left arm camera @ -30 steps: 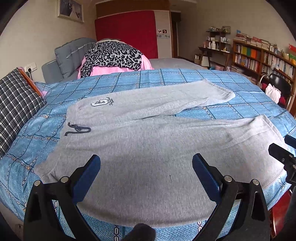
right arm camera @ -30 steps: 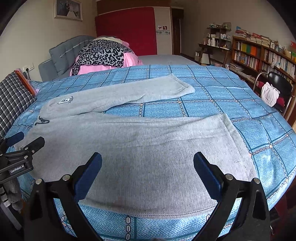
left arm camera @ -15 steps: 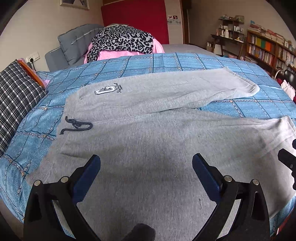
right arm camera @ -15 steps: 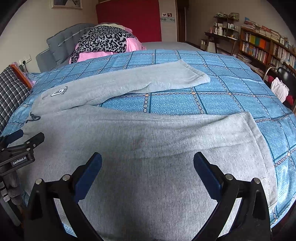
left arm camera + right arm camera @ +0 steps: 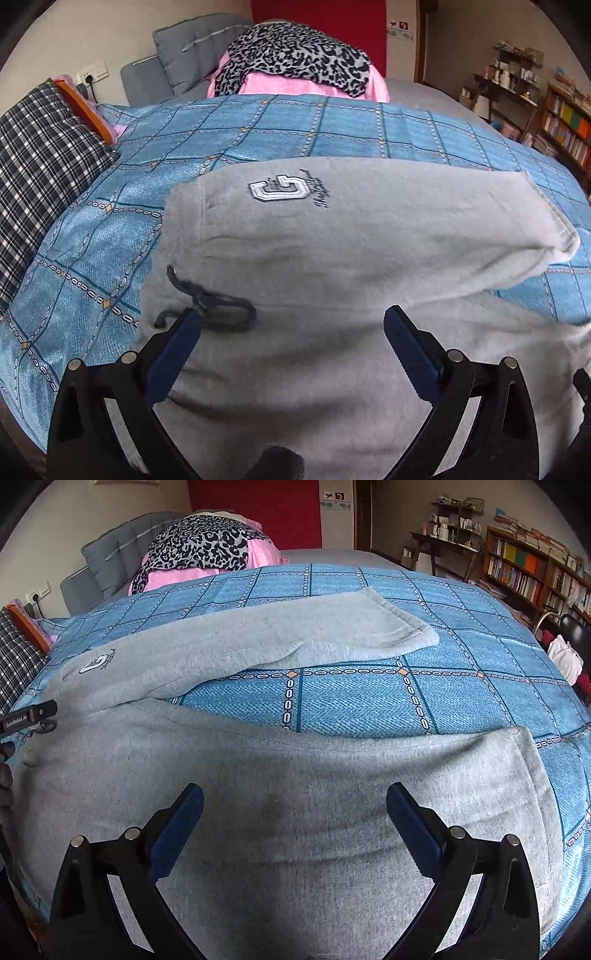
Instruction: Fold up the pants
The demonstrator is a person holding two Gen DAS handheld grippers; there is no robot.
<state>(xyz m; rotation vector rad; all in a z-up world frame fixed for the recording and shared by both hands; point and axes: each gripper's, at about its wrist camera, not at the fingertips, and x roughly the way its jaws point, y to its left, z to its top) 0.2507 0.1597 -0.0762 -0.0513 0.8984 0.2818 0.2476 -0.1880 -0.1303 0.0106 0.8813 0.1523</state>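
The left gripper (image 5: 291, 325) hangs low over the waist end of the grey pants (image 5: 332, 258), its blue pads spread wide apart with nothing between them, just beside the dark drawstring (image 5: 207, 299). The right gripper (image 5: 295, 803) is likewise spread and empty, poised over the near leg (image 5: 295, 775) toward its cuff. The pants lie flat and unfolded on the bed (image 5: 406, 694), legs splayed in a V with blue bedspread showing between them.

The step in hand looks like the first grasp for a lengthwise fold — near leg over far leg (image 5: 295, 635). To do it well, each gripper should probably pinch the near edge of the fabric, one at the waistband and one near the hem, taking both layers and keeping clear of the drawstring; then lift together so the cloth stays taut and the edges meet.

Counted: one pair of pants with two legs, one drawstring, one embroidered logo (image 5: 279, 190), two grippers — and behind, one plaid pillow (image 5: 40, 155) and one leopard-print throw (image 5: 295, 55).
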